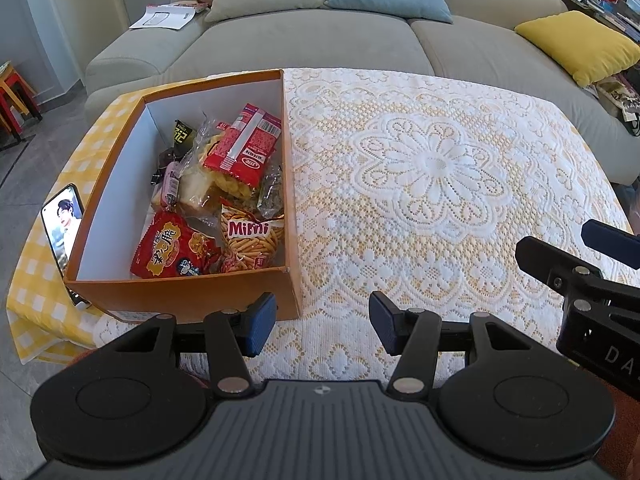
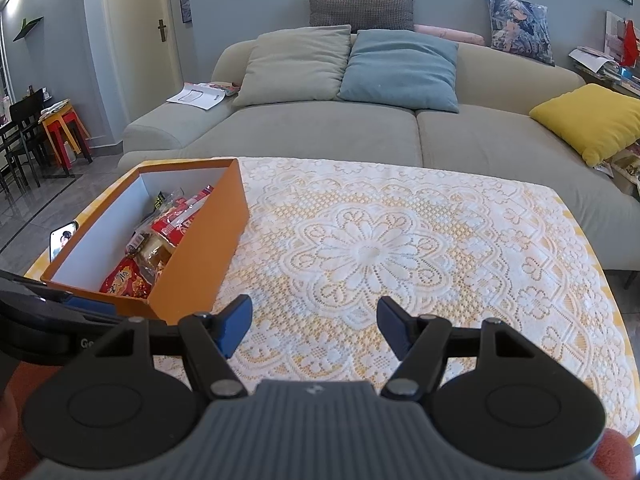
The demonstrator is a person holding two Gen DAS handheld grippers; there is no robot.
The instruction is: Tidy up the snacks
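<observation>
An orange cardboard box (image 1: pixel 188 298) with white inner walls stands at the left edge of the table (image 1: pixel 440 168), which is covered with white lace over a yellow checked cloth, and the box holds the crinkly snack packets: a red bag (image 1: pixel 172 250), a Mimi stick bag (image 1: pixel 252 236) and a red-white pack (image 1: pixel 244 144). A phone (image 1: pixel 62 228) leans on the box's outer left wall. The left gripper (image 1: pixel 322 326) and right gripper (image 2: pixel 314 326) hover over the near edge, blue-padded fingers wide apart and holding nothing, a grey sofa (image 2: pixel 332 136) behind.

Matt cardboard box (image 1: pixel 192 300); glossy plastic snack packets (image 1: pixel 176 250); openwork lace tablecloth (image 1: pixel 432 168); plush sofa (image 2: pixel 328 132)
</observation>
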